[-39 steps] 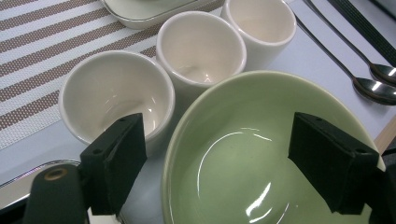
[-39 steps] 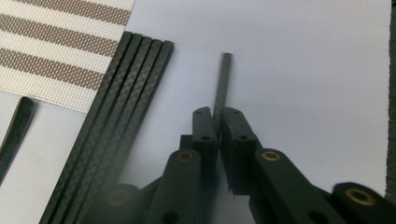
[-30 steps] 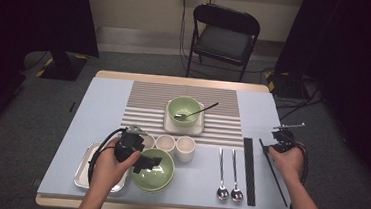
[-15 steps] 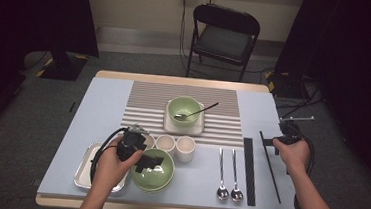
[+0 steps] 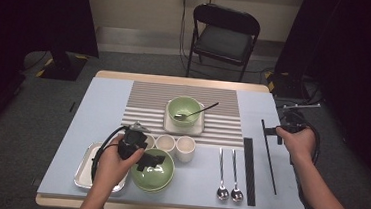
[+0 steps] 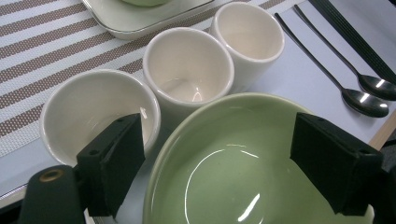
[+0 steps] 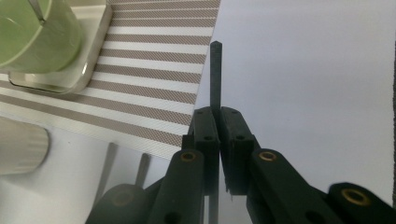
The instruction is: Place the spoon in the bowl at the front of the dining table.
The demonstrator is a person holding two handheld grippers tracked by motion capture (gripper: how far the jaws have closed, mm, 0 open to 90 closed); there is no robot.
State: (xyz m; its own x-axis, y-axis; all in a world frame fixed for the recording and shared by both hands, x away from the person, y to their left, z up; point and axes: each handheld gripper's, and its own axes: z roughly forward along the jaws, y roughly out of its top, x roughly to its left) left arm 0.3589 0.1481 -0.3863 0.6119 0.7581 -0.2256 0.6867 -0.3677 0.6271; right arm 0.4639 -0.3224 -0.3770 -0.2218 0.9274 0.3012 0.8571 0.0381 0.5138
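My right gripper [image 5: 271, 131] [image 7: 217, 113] is at the table's right edge, shut on a thin black chopstick [image 5: 272, 166] [image 7: 215, 70] close to its far end. The stick slants back toward the table's front edge, and in the right gripper view its tip pokes out past the jaws. My left gripper [image 5: 150, 161] [image 6: 220, 140] stands open over a wide green bowl [image 5: 161, 179] [image 6: 224, 186] at the front left. One pad is by the bowl's left rim and the other over its right side, and nothing is gripped.
Three white cups [image 5: 185, 147] [image 6: 187, 70] stand in a row behind the bowl. A green cup with a spoon [image 5: 183, 109] sits on a square plate on the striped mat [image 5: 143, 106]. Two spoons [image 5: 229, 174], a black strip [image 5: 248, 170] and a metal tray [image 5: 84, 171] lie near the front.
My right hand has risen and drawn back a little toward the table's far right, carrying the chopstick with it. The left hand and the bowl have stayed put.
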